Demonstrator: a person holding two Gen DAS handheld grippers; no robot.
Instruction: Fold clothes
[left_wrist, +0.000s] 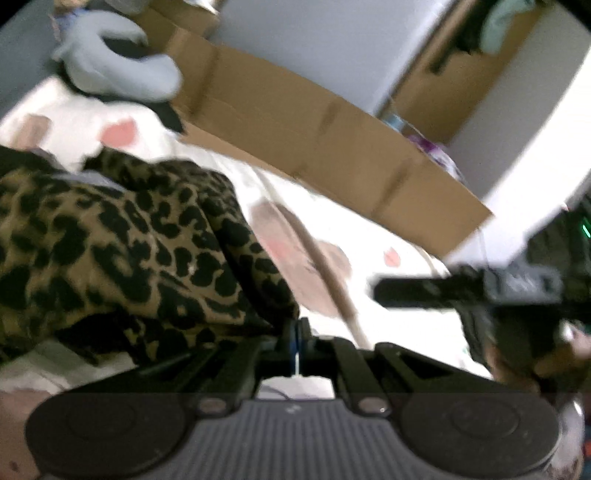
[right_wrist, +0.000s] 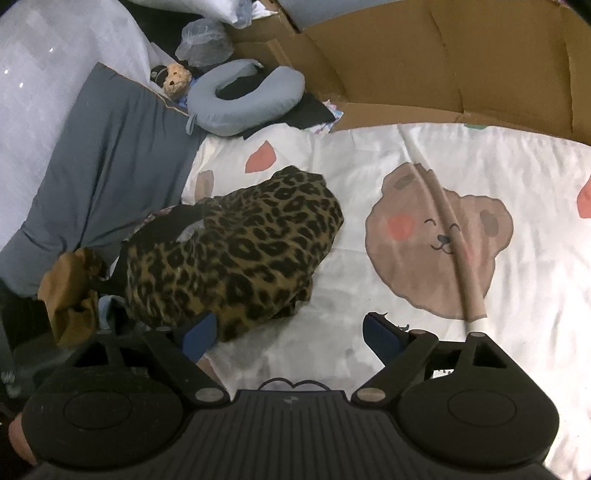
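Note:
A leopard-print garment (right_wrist: 236, 251) lies bunched in a heap on the bear-print sheet (right_wrist: 369, 147). My right gripper (right_wrist: 290, 336) is open just in front of it, and the cloth's near edge lies over the left blue pad (right_wrist: 199, 334). In the blurred left wrist view the garment (left_wrist: 122, 240) fills the left side. My left gripper (left_wrist: 297, 332) is shut, and the cloth's corner reaches its tips. Whether any fabric is pinched is unclear. The right gripper (left_wrist: 406, 291) shows there too, at the right, held by a hand.
A cardboard wall (right_wrist: 461, 62) borders the far side of the bed. A grey neck pillow (right_wrist: 243, 99), a small teddy (right_wrist: 175, 79) and a grey-blue pillow (right_wrist: 103, 166) lie at the back left. Tan and dark clothes (right_wrist: 70, 291) are piled left of the garment.

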